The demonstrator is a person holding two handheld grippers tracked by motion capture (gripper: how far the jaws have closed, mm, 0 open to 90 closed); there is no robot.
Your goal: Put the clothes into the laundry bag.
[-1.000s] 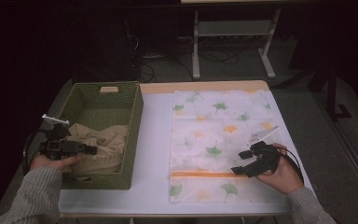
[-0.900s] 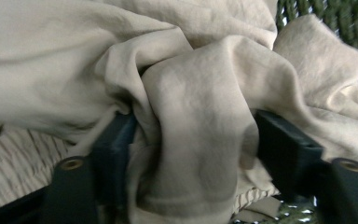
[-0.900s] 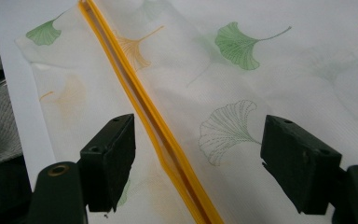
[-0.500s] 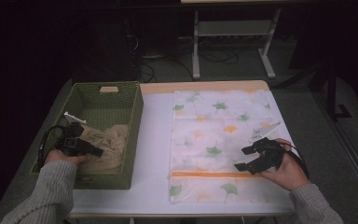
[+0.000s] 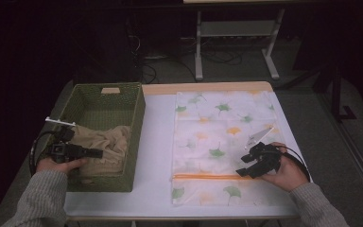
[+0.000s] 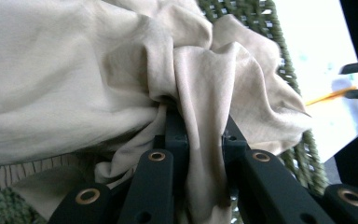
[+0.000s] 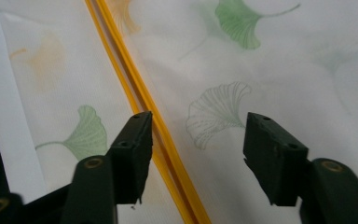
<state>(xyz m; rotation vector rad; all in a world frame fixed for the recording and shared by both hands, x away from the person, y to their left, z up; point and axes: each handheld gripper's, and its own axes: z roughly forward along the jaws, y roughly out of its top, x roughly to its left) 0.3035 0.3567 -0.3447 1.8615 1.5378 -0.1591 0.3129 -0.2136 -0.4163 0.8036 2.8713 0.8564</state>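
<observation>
A crumpled beige cloth (image 5: 106,142) lies in a green woven basket (image 5: 137,123) on the left of the table. My left gripper (image 5: 97,152) reaches into the basket. Its jaws have just been closing, and in the left gripper view it (image 6: 200,135) is shut on a fold of the cloth (image 6: 74,84). A white mesh bag (image 5: 217,127) with a ginkgo-leaf print lies flat on the right. My right gripper (image 5: 242,166) hovers low over it beside the orange zipper (image 5: 203,176). Its jaws have just been closing. They (image 7: 198,135) still stand apart over the bag (image 7: 270,60) next to the zipper (image 7: 140,93), pinching nothing.
The white table top (image 5: 158,142) shows between basket and bag. The bag's near end reaches almost to the table's front edge. A metal stand (image 5: 236,47) and cables sit on the dark floor beyond the table.
The left gripper's jaws have come together on the beige cloth in the basket. The right gripper's jaws have narrowed a little over the bag; that hand stayed in place.
</observation>
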